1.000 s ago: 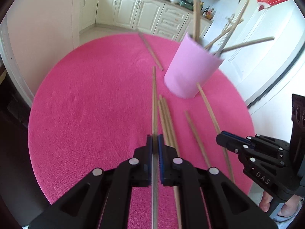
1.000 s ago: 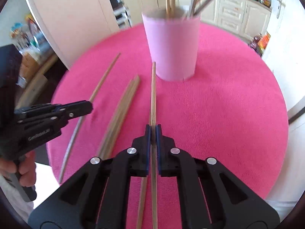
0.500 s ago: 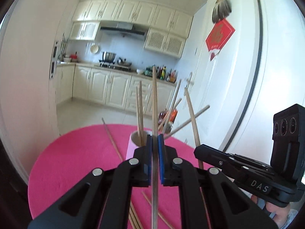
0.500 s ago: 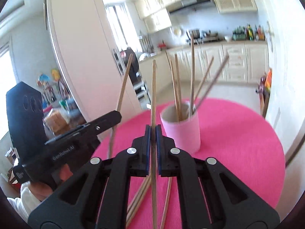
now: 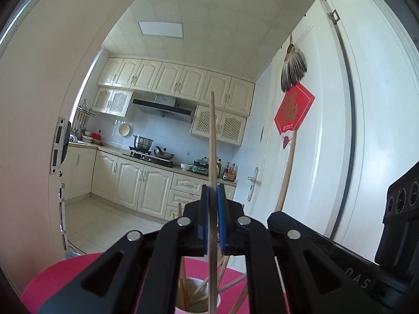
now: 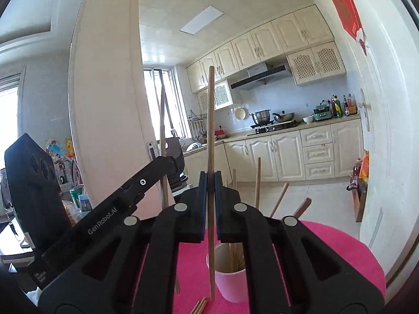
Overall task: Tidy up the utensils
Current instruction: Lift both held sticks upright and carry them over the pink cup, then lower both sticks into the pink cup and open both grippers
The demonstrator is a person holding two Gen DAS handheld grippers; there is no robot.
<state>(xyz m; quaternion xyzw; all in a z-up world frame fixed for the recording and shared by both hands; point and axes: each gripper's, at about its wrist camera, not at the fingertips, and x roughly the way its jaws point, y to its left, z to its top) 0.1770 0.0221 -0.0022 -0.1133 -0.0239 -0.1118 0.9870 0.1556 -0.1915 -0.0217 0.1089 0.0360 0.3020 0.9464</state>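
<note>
My left gripper (image 5: 212, 209) is shut on a pale wooden chopstick (image 5: 212, 136) that it holds upright. The stick's lower end hangs over the pink cup (image 5: 183, 303), which holds several chopsticks. My right gripper (image 6: 210, 196) is shut on a darker chopstick (image 6: 210, 120), also upright, whose lower tip hangs just left of the pink cup (image 6: 231, 285). In the right wrist view the left gripper (image 6: 163, 161) reaches in from the left with its stick (image 6: 163, 125). The right gripper (image 5: 273, 218) and its stick (image 5: 288, 172) show in the left wrist view.
The round table's pink cloth (image 6: 340, 256) carries two loose chopsticks (image 6: 199, 307) near the front edge. A white door (image 5: 327, 157) with a red paper sign stands close on the right. Kitchen cabinets (image 6: 288, 151) lie beyond the table.
Both grippers have risen and tipped from looking down at the table to pointing level. Each lifted its chopstick off the cloth, and both sticks now stand upright by the cup.
</note>
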